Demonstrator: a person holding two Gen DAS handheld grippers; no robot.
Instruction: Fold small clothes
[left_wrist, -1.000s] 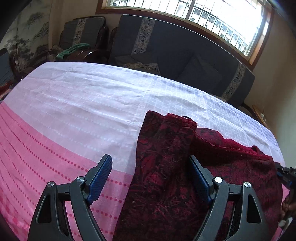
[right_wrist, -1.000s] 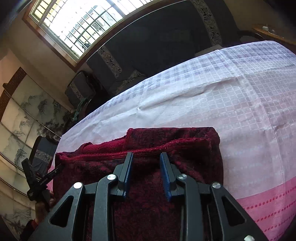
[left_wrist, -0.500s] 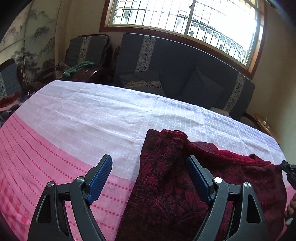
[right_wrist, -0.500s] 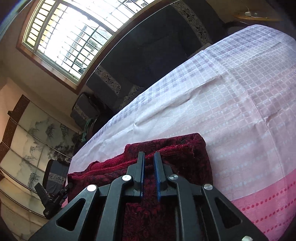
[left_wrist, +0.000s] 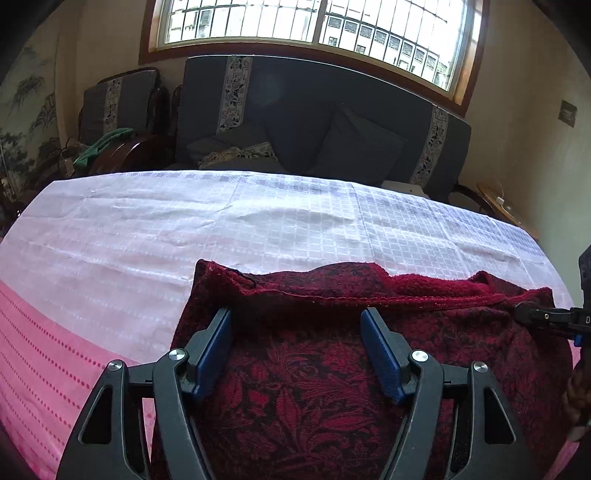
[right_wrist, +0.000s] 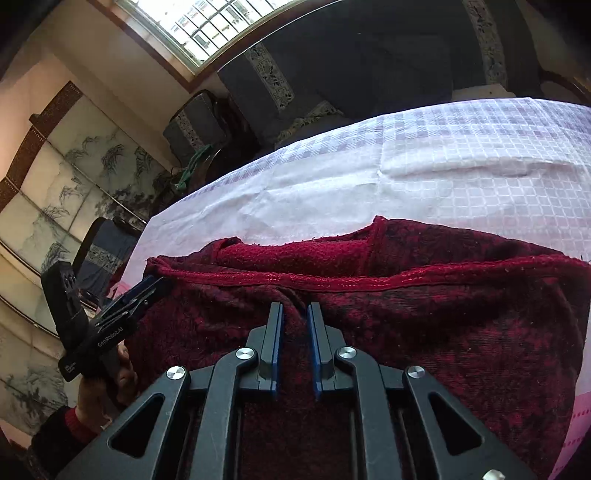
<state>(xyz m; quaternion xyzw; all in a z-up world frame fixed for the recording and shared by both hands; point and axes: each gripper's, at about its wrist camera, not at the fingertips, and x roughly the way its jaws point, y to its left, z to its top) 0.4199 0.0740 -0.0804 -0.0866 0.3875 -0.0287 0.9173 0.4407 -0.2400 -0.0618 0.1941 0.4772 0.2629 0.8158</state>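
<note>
A dark red patterned garment (left_wrist: 317, 373) lies folded over on the pink and white cloth. It also fills the lower half of the right wrist view (right_wrist: 443, 325). My left gripper (left_wrist: 295, 317) is open, its jaws wide apart over the garment's left part, holding nothing. My right gripper (right_wrist: 295, 312) is shut on a pinch of the garment just below its red hem. In the left wrist view the right gripper (left_wrist: 532, 316) sits at the garment's right corner. In the right wrist view the left gripper (right_wrist: 147, 291) sits at the garment's left corner.
The table cloth (left_wrist: 258, 229) is white checked at the back and pink dotted at the front (left_wrist: 44, 362). A dark sofa (left_wrist: 314, 122) and an armchair (left_wrist: 118, 99) stand behind the table, under a window. A painted screen (right_wrist: 55, 192) stands at the left.
My right gripper has closed from partly open onto the garment. My left gripper has moved right, over the garment, and stays open. Both cameras now face the table more squarely.
</note>
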